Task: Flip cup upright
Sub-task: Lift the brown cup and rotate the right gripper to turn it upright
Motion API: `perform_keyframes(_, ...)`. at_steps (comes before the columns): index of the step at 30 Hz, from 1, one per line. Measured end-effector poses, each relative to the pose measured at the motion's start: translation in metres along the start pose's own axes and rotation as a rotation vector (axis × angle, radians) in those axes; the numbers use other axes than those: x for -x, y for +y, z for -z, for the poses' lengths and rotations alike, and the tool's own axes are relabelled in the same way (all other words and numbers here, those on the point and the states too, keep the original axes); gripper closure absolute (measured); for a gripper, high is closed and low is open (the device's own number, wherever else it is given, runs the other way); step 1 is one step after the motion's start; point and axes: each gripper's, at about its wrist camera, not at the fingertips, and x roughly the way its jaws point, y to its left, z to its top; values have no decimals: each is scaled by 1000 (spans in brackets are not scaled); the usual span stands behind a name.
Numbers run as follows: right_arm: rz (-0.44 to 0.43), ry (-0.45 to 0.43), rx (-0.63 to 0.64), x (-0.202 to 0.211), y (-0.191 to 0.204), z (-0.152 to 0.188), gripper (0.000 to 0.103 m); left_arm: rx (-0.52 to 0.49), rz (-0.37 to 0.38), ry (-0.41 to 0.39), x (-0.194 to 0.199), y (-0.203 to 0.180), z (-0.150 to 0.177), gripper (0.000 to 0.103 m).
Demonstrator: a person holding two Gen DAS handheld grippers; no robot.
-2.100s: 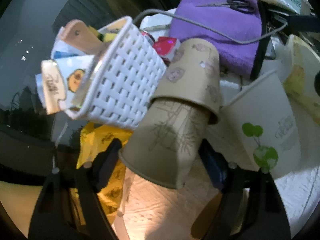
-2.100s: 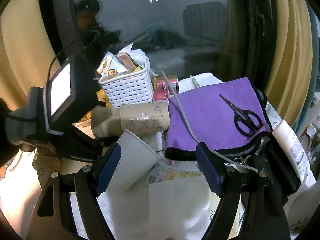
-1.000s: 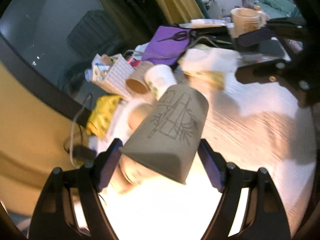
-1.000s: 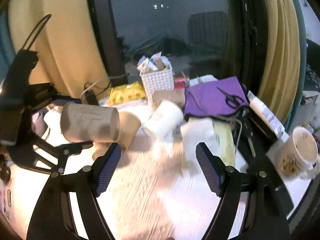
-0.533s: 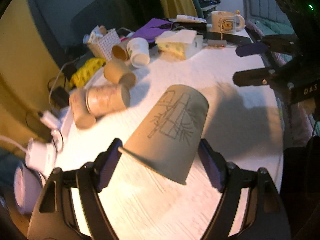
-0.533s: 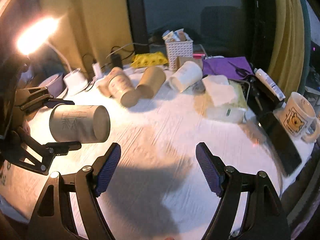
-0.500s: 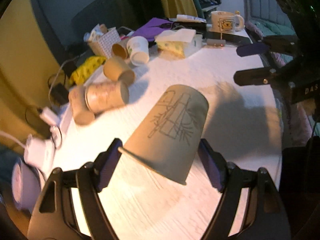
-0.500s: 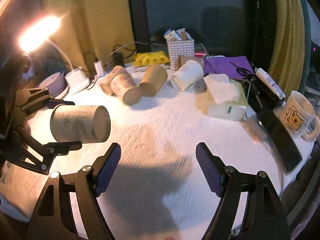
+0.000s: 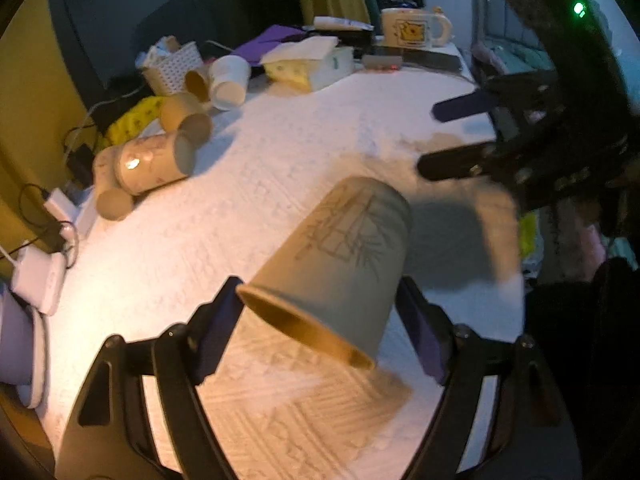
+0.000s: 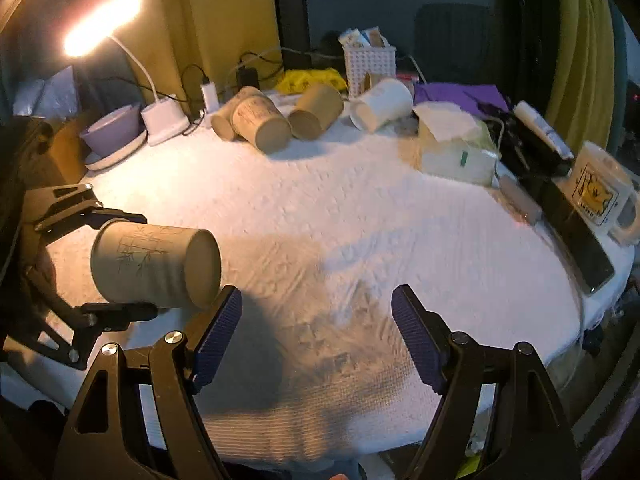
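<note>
cup on its side, in the left claw's grip

the paper cup (image 9: 340,264) hangs above the white counter (image 10: 360,208), clamped near its rim in the left claw (image 9: 320,312). its long axis runs about level, base pointing away from that claw, mouth back toward it. the right claw (image 10: 316,332) stands wide and holds nothing, just beside the base. more cups (image 10: 260,120) lie toppled far back.

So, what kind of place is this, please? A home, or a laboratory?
Most likely a home, perhaps a living room at night. A cluttered table under a white cloth carries a lit desk lamp, a bear mug and a tissue pack; yellow curtains frame a dark window.
</note>
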Motion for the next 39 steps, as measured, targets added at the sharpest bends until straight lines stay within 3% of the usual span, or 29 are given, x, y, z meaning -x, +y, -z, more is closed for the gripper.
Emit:
perform_keyframes(6,-10,11,27,-12,2,-2,23,-40,-13,0,-1,-9,-3,24)
perform_keyframes(12,3,21,74,-13,8,-7,23,45,1,-35,6,3,-3,22)
perform_keyframes(13,7,19,92,-11,10,-8,23,59,5,-42,9,5,-3,19)
perform_keyframes(14,7,18,108,-9,12,-9,23,76,9,-53,13,7,-3,10)
perform_keyframes(18,-3,30,241,-1,24,-15,23,107,29,-76,27,8,3,7)
perform_keyframes(22,-105,84,386,3,40,-19,23,139,16,-95,39,9,12,7)
perform_keyframes(33,-190,172,710,-1,97,-35,23,372,-40,-152,77,36,77,7)
perform_keyframes(39,-210,264,920,-13,131,-36,23,583,-18,-182,92,59,121,7)
